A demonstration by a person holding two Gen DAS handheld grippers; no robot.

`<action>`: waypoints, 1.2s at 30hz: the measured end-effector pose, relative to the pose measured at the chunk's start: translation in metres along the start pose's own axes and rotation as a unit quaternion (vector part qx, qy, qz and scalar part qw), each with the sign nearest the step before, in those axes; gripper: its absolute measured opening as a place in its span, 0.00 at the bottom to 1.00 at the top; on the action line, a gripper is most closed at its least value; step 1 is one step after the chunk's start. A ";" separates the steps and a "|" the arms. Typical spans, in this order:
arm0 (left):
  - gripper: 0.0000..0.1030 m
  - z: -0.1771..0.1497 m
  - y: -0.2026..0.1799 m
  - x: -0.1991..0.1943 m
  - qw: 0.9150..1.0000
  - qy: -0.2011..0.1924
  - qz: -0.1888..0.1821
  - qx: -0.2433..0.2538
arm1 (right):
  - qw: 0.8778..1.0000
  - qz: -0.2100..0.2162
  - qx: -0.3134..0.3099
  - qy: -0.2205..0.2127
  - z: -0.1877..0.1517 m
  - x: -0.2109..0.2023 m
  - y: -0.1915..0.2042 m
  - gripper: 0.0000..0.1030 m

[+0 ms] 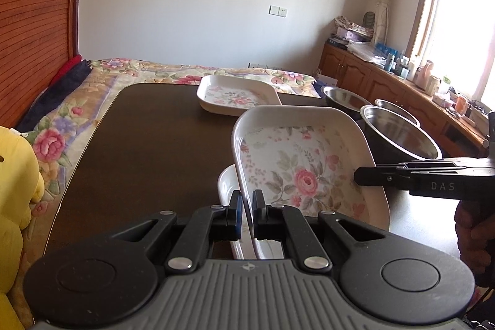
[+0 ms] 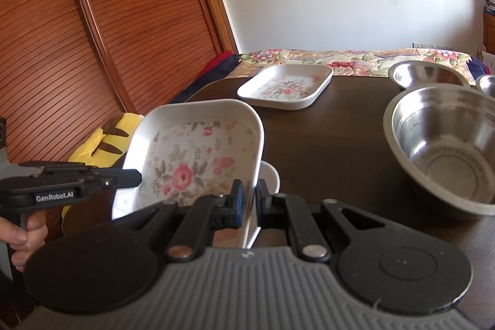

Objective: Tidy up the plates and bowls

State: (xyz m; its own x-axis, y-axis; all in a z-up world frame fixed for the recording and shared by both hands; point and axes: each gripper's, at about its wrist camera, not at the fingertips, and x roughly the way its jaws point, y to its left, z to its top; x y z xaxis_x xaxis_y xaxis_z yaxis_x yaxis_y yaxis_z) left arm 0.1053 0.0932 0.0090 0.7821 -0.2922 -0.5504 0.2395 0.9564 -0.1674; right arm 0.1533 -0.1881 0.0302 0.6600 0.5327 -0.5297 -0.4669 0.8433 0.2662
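Plates first: you have the floral plate lifted and tilted above the dark table, pinched by both tools at once. Your left gripper is clenched on the plate's left rim, one finger on each side of the wall, and your right gripper bites the opposite rim the same way — each tool shows from the side in the other's camera. Under the raised plate, part of another white dish peeks out on the table; you cannot tell from these views whether the two touch. A second floral plate lies flat at the far side of the table, well apart from the one you hold. To your right stand three steel bowls: a large steel bowl nearest, a smaller steel bowl behind it, and a third bowl cut off at the frame edge. Beyond the table runs a flowered bedspread, and a yellow plush toy sits at the left — next to the slatted wooden doors.
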 end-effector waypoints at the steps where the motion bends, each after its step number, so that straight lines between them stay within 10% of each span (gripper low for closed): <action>1: 0.06 0.000 0.000 0.000 1.000 0.001 0.000 -0.001 | 1.000 0.000 0.000 0.001 -0.001 0.001 0.000 0.10; 36: 0.06 -0.003 0.002 0.004 1.000 0.000 0.016 -0.016 | 0.999 -0.034 -0.036 -0.008 -0.010 -0.010 0.013 0.15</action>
State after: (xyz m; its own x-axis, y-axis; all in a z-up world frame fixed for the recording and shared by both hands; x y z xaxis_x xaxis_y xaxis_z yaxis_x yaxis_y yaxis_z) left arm 0.1071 0.0939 0.0042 0.7894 -0.2622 -0.5551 0.1968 0.9646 -0.1758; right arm 0.1347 -0.1826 0.0306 0.7008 0.4757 -0.5316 -0.4617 0.8705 0.1703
